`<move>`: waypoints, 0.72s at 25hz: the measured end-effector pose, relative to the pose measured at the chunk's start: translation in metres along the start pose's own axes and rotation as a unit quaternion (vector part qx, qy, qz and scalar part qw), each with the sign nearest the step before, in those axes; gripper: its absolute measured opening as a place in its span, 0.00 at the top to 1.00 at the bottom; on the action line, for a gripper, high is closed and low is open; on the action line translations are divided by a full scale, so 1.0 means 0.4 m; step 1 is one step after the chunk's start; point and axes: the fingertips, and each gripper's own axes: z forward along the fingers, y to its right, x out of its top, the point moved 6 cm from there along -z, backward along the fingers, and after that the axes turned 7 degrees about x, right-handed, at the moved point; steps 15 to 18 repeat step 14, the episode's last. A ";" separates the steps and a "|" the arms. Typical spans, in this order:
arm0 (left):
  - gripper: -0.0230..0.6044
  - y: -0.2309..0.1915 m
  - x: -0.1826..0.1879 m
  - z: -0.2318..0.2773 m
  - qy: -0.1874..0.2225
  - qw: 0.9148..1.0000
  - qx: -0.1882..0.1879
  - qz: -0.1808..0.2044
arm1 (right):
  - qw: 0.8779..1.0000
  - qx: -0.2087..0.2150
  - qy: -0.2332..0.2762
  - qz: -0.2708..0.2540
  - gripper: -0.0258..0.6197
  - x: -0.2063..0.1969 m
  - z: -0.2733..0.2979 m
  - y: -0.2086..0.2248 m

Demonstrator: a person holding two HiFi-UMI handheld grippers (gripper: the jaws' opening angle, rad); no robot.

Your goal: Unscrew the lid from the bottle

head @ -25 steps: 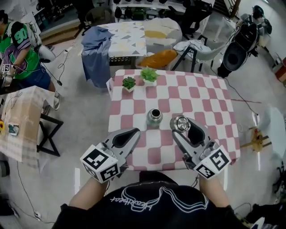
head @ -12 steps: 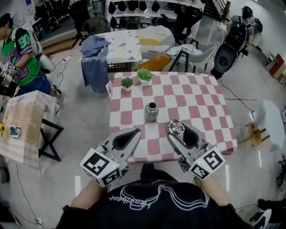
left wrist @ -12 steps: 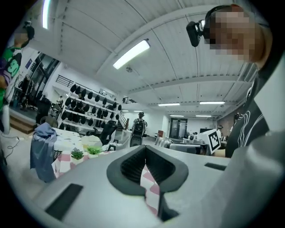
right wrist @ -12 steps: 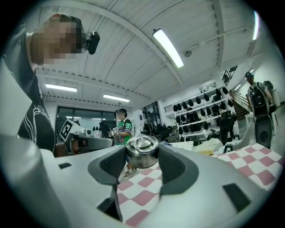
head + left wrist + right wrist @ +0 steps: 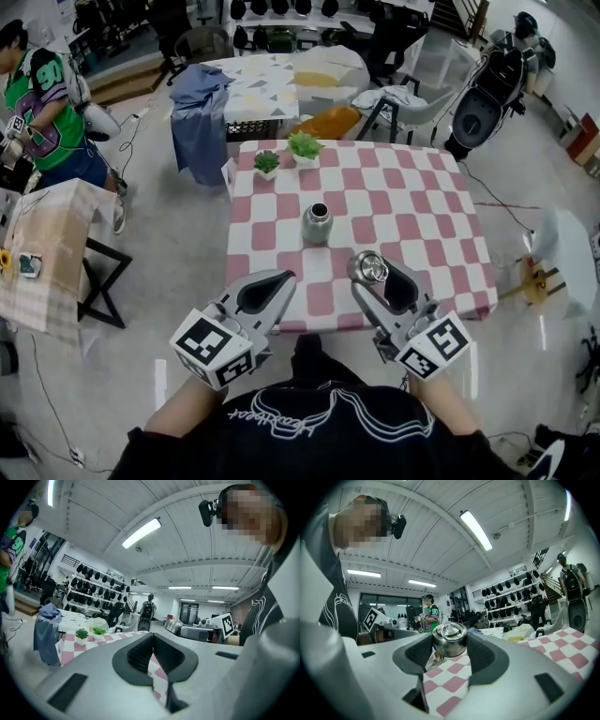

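Standing open, the bottle [image 5: 317,223] shows only in head view; right gripper [image 5: 449,645] jaws clamp the lid [image 5: 449,638], left gripper's [image 5: 152,656] are together.

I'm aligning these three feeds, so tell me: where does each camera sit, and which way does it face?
Head view: on the person's head, looking steeply down at the checked table, open bottle, left gripper, right gripper, black shirt.
Left gripper view: on the left gripper, looking along its shut, empty jaws toward the potted plants; shirt at right.
Right gripper view: on the right gripper, looking along jaws clamping the lid; shirt at left.
Shared: head and left gripper views show the plants.
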 end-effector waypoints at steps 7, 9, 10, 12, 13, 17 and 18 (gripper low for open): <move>0.95 -0.018 -0.030 0.019 -0.012 1.000 0.010 0.003 | 1.000 -0.007 0.004 0.006 0.59 -0.018 -0.001 0.030; 0.95 -0.022 -0.029 0.022 -0.013 1.000 0.011 0.004 | 1.000 -0.007 0.004 0.002 0.60 -0.018 0.006 0.032; 0.95 -0.024 -0.030 0.024 -0.015 1.000 0.012 0.004 | 1.000 -0.007 0.003 0.000 0.60 -0.018 0.010 0.032; 0.95 -0.027 -0.032 0.028 -0.019 1.000 0.014 0.003 | 1.000 -0.004 0.002 -0.001 0.60 -0.019 0.017 0.032; 0.95 -0.029 -0.032 0.030 -0.020 1.000 0.015 0.003 | 1.000 -0.003 0.002 -0.001 0.60 -0.020 0.019 0.032; 0.95 -0.031 -0.031 0.033 -0.022 1.000 0.016 0.003 | 1.000 -0.001 0.002 0.000 0.59 -0.020 0.022 0.033; 0.95 -0.031 -0.031 0.033 -0.022 1.000 0.016 0.003 | 1.000 -0.001 0.002 0.000 0.59 -0.020 0.022 0.033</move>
